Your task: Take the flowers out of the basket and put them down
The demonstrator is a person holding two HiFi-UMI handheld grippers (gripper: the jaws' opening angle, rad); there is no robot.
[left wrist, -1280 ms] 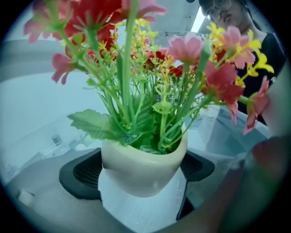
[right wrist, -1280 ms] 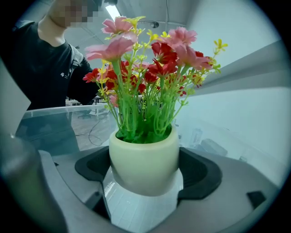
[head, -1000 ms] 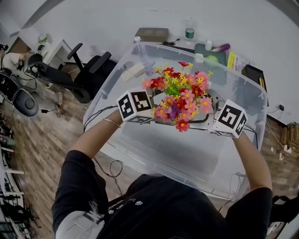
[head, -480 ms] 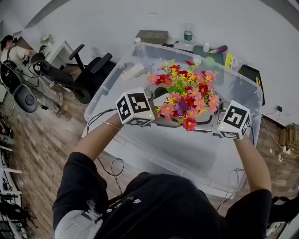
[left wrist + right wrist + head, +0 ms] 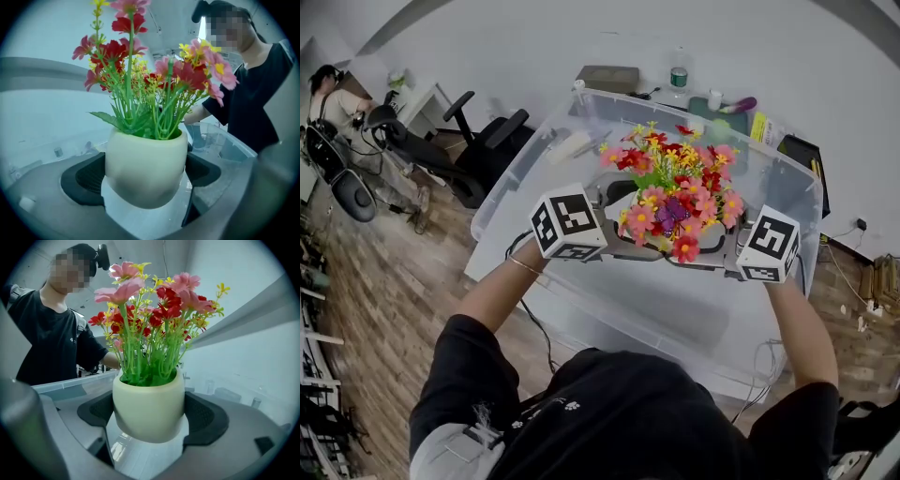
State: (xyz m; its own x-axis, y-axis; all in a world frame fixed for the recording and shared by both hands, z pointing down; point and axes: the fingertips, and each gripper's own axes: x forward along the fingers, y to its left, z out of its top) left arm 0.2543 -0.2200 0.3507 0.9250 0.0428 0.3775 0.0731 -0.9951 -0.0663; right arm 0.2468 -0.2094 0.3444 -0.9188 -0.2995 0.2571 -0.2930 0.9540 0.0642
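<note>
A cream pot (image 5: 144,171) of red, pink and yellow flowers (image 5: 675,192) hangs above the clear plastic bin (image 5: 502,187), held from both sides. My left gripper (image 5: 609,232) is shut on the pot's left side, its black pads (image 5: 86,178) pressed to the pot wall. My right gripper (image 5: 724,251) is shut on the other side, and the right gripper view has the pot (image 5: 149,408) wedged between its pads (image 5: 206,420). In the head view the blooms hide the pot and most of both jaws.
The bin sits on a white table, with a brown box (image 5: 607,78), a bottle (image 5: 679,75) and small items behind it. A black office chair (image 5: 483,150) and a seated person (image 5: 333,98) are at the left, over wood floor.
Both grippers, still shut on the pot, have carried it a little to the right and higher over the bin. The view has shifted slightly.
</note>
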